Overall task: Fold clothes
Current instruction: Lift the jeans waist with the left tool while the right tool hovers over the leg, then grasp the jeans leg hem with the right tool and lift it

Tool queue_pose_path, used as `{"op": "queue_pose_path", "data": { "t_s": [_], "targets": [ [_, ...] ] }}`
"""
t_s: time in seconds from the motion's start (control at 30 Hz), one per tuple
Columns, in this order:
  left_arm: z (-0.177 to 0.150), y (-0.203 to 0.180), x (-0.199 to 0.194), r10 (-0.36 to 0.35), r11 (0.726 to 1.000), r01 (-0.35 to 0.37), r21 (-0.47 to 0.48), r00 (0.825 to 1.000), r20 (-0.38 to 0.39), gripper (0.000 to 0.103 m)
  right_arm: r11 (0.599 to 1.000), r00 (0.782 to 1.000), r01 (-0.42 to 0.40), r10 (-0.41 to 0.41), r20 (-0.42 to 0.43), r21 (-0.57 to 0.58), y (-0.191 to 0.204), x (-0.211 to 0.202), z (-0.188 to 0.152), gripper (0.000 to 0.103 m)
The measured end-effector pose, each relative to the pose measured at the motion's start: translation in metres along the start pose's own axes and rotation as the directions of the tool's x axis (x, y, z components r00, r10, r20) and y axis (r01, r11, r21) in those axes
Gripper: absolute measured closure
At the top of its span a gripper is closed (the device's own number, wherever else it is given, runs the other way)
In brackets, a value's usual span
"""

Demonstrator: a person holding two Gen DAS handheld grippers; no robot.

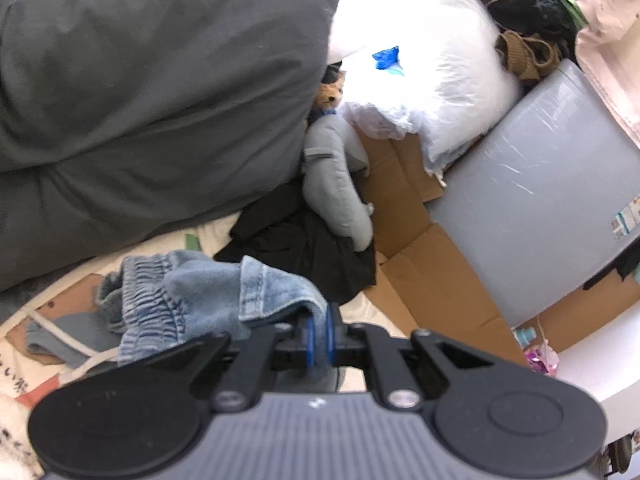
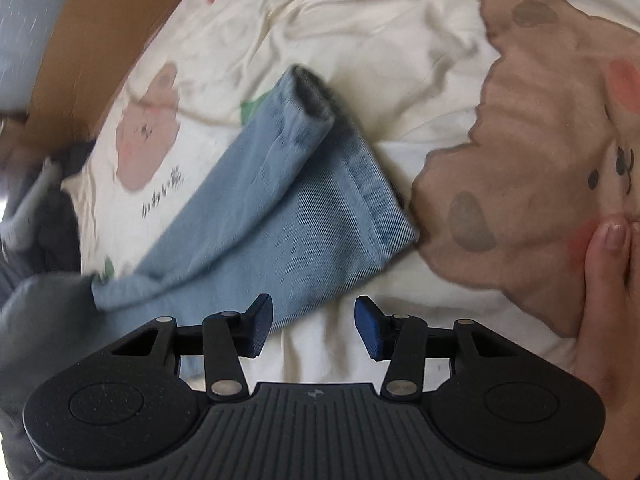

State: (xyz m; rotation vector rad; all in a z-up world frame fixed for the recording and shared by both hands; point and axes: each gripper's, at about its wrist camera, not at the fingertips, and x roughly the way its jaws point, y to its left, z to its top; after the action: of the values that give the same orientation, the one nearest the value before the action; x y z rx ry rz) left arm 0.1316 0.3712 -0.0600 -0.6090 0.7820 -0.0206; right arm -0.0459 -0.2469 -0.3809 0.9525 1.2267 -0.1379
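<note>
Left wrist view showed the left gripper [image 1: 319, 328] pinching the bunched jeans [image 1: 192, 300] above the printed bedsheet [image 2: 340, 52] — the right gripper [image 2: 314, 324], spread, hovered by the cuffs at 11 o'clock — so that thin hold might slip.

Ahead of the left gripper [image 1: 319, 334] the dark grey pillow [image 1: 152, 92], grey plush toy [image 1: 336, 184] and grey wrapped mattress [image 1: 540, 184] crowd in; the cream printed sheet [image 2: 340, 40] beyond the jeans leg [image 2: 280, 200] lies open.

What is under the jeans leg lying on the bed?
Under the jeans leg is a cream sheet printed with cartoon bears. Whatever print or crease lies directly beneath the denim is covered.
</note>
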Motion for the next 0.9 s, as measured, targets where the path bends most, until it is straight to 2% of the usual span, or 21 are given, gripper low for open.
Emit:
{"op": "queue_pose_path", "data": {
  "t_s": [0.1, 0.23, 0.4, 0.5, 0.63, 0.8, 0.9],
  "targets": [
    [0.001, 0.006, -0.005, 0.020, 1.000, -0.020, -0.006, 1.000, 0.003, 0.097, 0.997, 1.000, -0.004, 0.004, 0.000, 0.078, -0.016, 0.011, -0.001, 0.053],
    [0.002, 0.012, -0.009, 0.041, 0.999, -0.041, -0.011, 0.999, 0.006, 0.097, 0.981, 0.997, -0.063, 0.055, 0.049, 0.185, -0.029, 0.015, -0.001, 0.053],
    [-0.003, 0.020, -0.008, 0.061, 0.998, -0.061, -0.018, 0.998, -0.004, 0.097, 0.962, 0.990, -0.121, 0.099, 0.100, 0.243, -0.030, 0.016, 0.006, 0.058],
    [-0.007, 0.024, -0.007, 0.065, 0.998, -0.065, -0.024, 0.998, -0.003, 0.097, 0.958, 0.989, -0.127, 0.102, 0.110, 0.258, -0.034, 0.015, 0.006, 0.067],
    [-0.009, 0.026, -0.008, 0.066, 0.997, -0.066, -0.036, 0.998, 0.003, 0.097, 0.952, 0.987, -0.137, 0.106, 0.123, 0.273, -0.037, 0.013, 0.007, 0.098],
    [-0.013, 0.026, -0.014, 0.047, 0.998, -0.047, -0.049, 0.999, 0.009, 0.098, 0.965, 0.987, -0.131, 0.106, 0.121, 0.225, -0.021, -0.004, 0.014, 0.101],
    [-0.017, 0.024, -0.020, 0.028, 0.998, -0.027, -0.048, 1.000, 0.009, 0.098, 0.981, 0.988, -0.119, 0.100, 0.119, 0.156, 0.001, -0.023, 0.015, 0.102]
  ]
}}
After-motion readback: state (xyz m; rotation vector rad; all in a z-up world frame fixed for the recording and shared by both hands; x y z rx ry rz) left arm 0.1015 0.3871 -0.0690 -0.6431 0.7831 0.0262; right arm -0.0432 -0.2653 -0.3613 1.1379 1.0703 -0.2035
